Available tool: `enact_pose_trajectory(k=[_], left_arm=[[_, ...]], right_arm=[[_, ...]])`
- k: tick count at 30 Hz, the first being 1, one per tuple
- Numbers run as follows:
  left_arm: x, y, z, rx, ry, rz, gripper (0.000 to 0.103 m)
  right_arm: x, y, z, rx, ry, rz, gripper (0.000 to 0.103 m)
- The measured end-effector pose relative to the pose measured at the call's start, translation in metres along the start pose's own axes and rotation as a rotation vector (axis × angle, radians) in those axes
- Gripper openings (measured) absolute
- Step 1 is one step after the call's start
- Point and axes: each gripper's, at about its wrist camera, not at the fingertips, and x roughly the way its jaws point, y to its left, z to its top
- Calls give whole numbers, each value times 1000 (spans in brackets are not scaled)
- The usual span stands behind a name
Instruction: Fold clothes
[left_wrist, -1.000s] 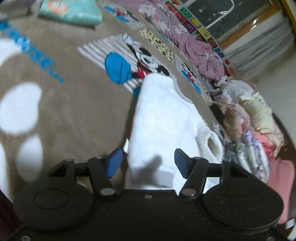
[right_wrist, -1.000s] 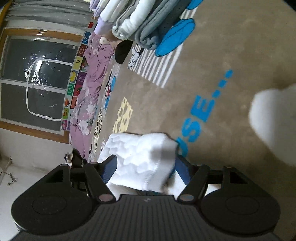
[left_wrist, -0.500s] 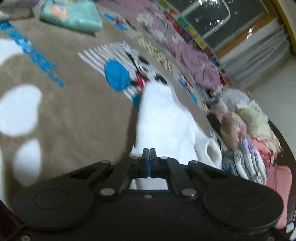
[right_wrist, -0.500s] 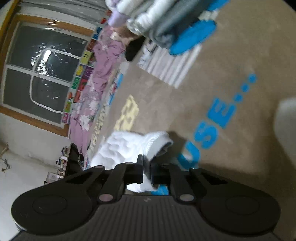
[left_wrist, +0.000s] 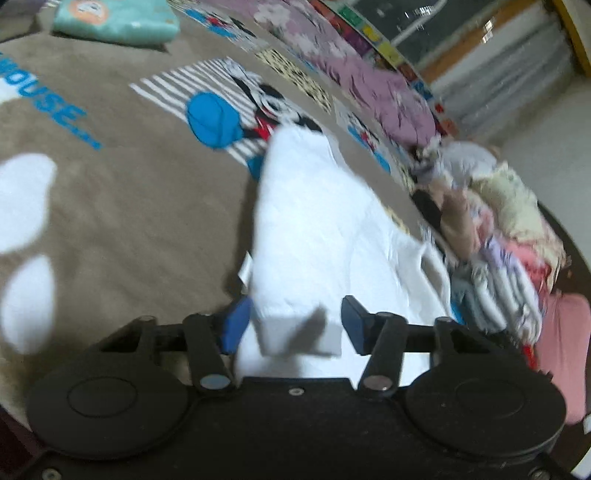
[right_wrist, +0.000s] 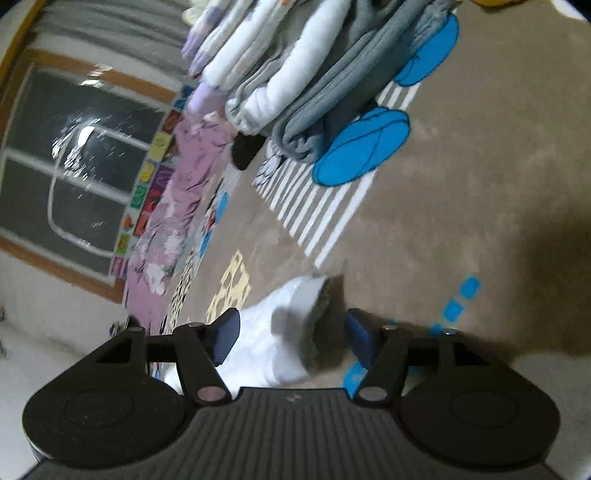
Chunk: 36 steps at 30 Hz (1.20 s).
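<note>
Item: white garment (left_wrist: 314, 229), quilted or textured fabric, folded into a long narrow strip; blurred in both views.
Surface detail: a ribbed cuff or hem shows at its end in the right wrist view (right_wrist: 291, 332); a small white tag sticks out from its side edge in the left wrist view.
Location: lies on the brown cartoon-print carpet (left_wrist: 122, 206), its far end touching the striped mouse figure printed there, its near end between the left fingers.
Left hand-held gripper (left_wrist: 291, 325): jaws spread wide, blue pads on either side of the garment's near end; not clamped on it.
Right hand-held gripper (right_wrist: 291, 334): jaws spread wide, the garment's cuffed end lying between the pads; whether either pad touches the cloth cannot be told.
Folded stack (right_wrist: 295, 81): grey, white and lilac pieces piled on the carpet's far part, in the right wrist view.
Loose pile (left_wrist: 495, 229): mixed pastel clothes heaped along the carpet's right edge, in the left wrist view.
Teal folded piece (left_wrist: 118, 22): near the carpet's far left corner.
Purple floral cloth (left_wrist: 369, 81): runs along the carpet's far edge, below a dark window (right_wrist: 74, 173).
</note>
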Motion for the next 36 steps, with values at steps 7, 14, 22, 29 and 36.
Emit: enact_pose_trajectory(k=[7,14,22,29,36], left_arm=[[-18,12,9,28,-110,74,5],[-49,50,54,-48,-211,74,5],[-45,80,109,-75,-244,149,5],[-23,102,147,-101,-242,217,5],[-19,117,150,-223,-337,358,25]], right_arm=[[-2,-11,-2,-35,-4,58,54],[-8,-22,-2,-66,20,118,47],[-4,-21,3,-33,31,136,48],[1,-17,4,-48,44,131,48],[4,-13,5,-60,57,123,48]])
